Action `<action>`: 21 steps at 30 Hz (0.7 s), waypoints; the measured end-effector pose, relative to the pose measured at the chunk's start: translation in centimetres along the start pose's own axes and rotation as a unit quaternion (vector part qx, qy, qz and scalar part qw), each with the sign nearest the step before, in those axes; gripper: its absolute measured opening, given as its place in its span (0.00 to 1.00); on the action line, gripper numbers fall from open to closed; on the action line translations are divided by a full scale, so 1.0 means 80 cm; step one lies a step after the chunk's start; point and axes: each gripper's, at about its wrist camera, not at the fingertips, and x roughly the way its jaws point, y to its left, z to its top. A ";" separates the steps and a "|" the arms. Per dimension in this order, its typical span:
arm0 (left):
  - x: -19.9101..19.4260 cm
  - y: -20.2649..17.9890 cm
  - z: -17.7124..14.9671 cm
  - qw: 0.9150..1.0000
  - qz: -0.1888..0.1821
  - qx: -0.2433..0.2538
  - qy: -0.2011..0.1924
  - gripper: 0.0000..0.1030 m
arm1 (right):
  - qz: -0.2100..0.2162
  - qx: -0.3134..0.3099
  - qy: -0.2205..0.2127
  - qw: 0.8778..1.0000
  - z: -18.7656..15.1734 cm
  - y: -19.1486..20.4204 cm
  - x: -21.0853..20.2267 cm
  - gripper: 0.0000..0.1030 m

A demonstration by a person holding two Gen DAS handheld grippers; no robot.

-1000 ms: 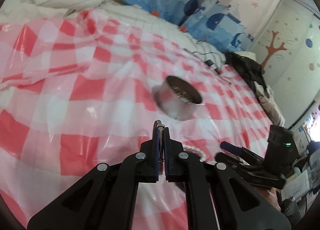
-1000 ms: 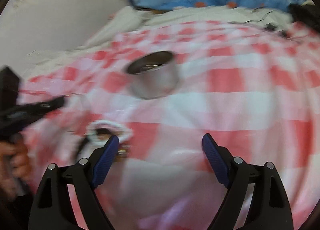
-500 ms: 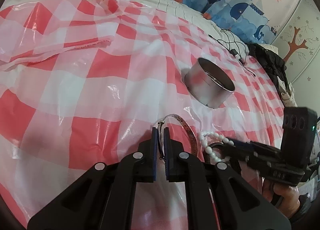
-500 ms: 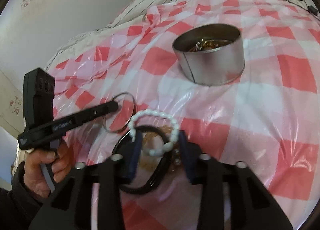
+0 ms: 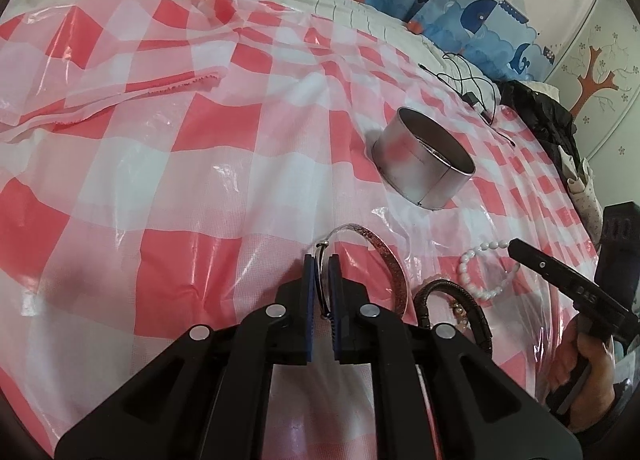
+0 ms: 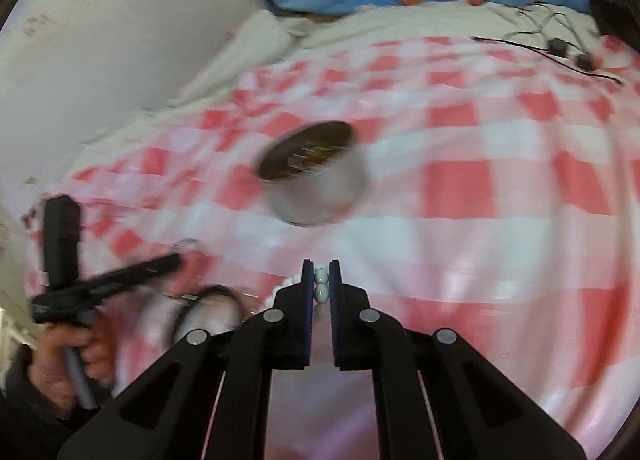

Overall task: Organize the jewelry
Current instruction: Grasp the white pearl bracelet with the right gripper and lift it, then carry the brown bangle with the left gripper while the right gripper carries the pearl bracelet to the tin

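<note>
Left wrist view: my left gripper (image 5: 321, 260) is clamped on a thin silver wire bangle (image 5: 320, 280) just above the red-and-white checked plastic sheet (image 5: 160, 180). A round metal tin (image 5: 424, 164) stands farther back; a white bead bracelet (image 5: 486, 268) and a black braided cord bracelet (image 5: 452, 300) lie to the right. Right wrist view: my right gripper (image 6: 321, 276) has just closed; its jaws pinch the bead bracelet, with the tin, blurred, beyond.

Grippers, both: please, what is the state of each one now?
Left gripper: shut on the thin metal bangle.
Right gripper: jaws just closed, shut on the white bead bracelet.
</note>
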 end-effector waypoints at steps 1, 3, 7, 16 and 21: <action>0.001 0.000 0.000 1.000 0.001 0.000 0.000 0.07 | -0.010 0.007 0.003 1.000 -0.001 -0.006 0.002 0.11; 0.002 0.000 -0.001 1.000 0.003 0.002 0.001 0.08 | -0.012 0.016 -0.001 1.000 -0.005 -0.014 0.003 0.33; 0.004 -0.003 -0.002 1.000 0.010 0.011 0.003 0.08 | -0.043 -0.014 0.015 0.999 -0.012 -0.005 0.014 0.41; -0.018 -0.016 0.000 0.998 -0.016 0.035 -0.042 0.03 | -0.009 -0.017 -0.018 1.000 -0.017 0.008 0.004 0.08; -0.040 -0.032 0.002 0.994 -0.024 0.061 -0.089 0.03 | 0.101 0.045 -0.094 0.989 -0.008 -0.009 -0.036 0.08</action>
